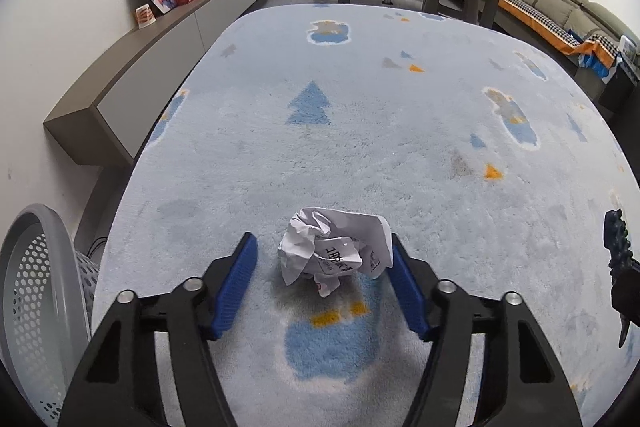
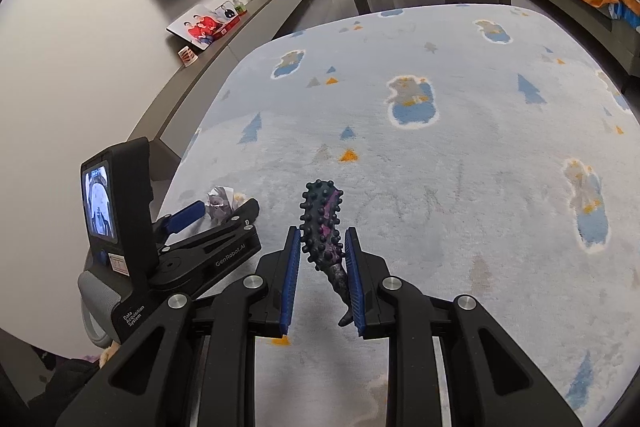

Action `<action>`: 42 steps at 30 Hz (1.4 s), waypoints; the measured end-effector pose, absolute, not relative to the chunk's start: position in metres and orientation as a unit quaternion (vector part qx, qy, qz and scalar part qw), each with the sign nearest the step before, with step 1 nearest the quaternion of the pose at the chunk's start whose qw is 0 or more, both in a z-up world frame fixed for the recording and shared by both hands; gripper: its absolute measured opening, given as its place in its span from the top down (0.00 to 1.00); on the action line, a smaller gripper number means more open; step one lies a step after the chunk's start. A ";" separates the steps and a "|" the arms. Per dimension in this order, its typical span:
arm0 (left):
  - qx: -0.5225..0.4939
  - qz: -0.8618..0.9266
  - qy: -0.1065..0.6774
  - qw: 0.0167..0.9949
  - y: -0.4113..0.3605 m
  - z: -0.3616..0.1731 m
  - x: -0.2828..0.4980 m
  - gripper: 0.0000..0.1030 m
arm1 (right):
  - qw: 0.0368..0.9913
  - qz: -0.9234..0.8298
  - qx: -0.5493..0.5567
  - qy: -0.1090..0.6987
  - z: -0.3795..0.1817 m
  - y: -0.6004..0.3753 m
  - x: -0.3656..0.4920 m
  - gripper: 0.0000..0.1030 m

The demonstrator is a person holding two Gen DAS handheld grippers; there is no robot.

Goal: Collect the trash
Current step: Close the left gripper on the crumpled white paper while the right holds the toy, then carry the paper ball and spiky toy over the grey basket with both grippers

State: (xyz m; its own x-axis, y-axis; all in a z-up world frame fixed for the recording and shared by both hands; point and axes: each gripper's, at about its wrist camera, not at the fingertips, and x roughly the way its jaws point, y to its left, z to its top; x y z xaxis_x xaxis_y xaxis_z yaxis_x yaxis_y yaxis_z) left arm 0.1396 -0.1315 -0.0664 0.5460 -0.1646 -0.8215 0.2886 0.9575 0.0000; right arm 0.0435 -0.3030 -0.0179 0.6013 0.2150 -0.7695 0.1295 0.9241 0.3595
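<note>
The left gripper stands half spread around a crumpled paper ball on the pale blue rug: its right pad looks to touch the paper's edge, while the left pad is clear of it, so nothing is pinched yet. To finish this pick well, the person should probably shift the gripper a little so the ball sits midway between the pads, keep the tips low against the pile, and squeeze until the paper compresses; a loose wad may slip out otherwise. The right gripper is pressed together on a dark knobbly object with purple streaks, held above the rug. A grey perforated bin stands just off the rug's left edge, the likely place for both.
</note>
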 end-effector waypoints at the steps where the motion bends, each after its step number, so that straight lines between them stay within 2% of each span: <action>1: 0.066 -0.132 0.458 0.877 -0.131 -0.066 0.139 0.57 | 0.874 0.025 0.192 0.445 -0.017 -0.302 0.044 0.79; 2: 0.066 -0.133 0.458 0.876 -0.130 -0.065 0.139 0.65 | 0.874 0.026 0.191 0.445 -0.017 -0.301 0.044 0.79; 5: 0.064 -0.134 0.457 0.877 -0.125 -0.061 0.132 0.66 | 0.874 0.029 0.185 0.449 -0.017 -0.298 0.044 0.79; 19: 0.084 -0.113 0.399 0.906 -0.063 -0.015 0.066 0.66 | 0.878 0.053 0.152 0.451 -0.012 -0.261 0.039 0.79; 30: 0.070 -0.058 0.366 0.926 0.026 0.023 0.040 0.66 | 0.883 0.116 0.109 0.441 0.008 -0.172 0.053 0.79; 42: 0.040 0.035 0.389 0.920 0.137 0.006 0.043 0.66 | 0.872 0.203 0.040 0.444 0.018 -0.058 0.082 0.79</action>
State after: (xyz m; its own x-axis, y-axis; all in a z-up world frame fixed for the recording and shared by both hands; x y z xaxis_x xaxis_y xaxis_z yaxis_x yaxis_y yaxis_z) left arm 0.0429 0.1375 0.0061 0.6948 0.0952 -0.7129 -0.0331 0.9944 0.1006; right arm 0.0824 -0.0580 0.0179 0.5227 0.3891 -0.7585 -0.3185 0.9145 0.2496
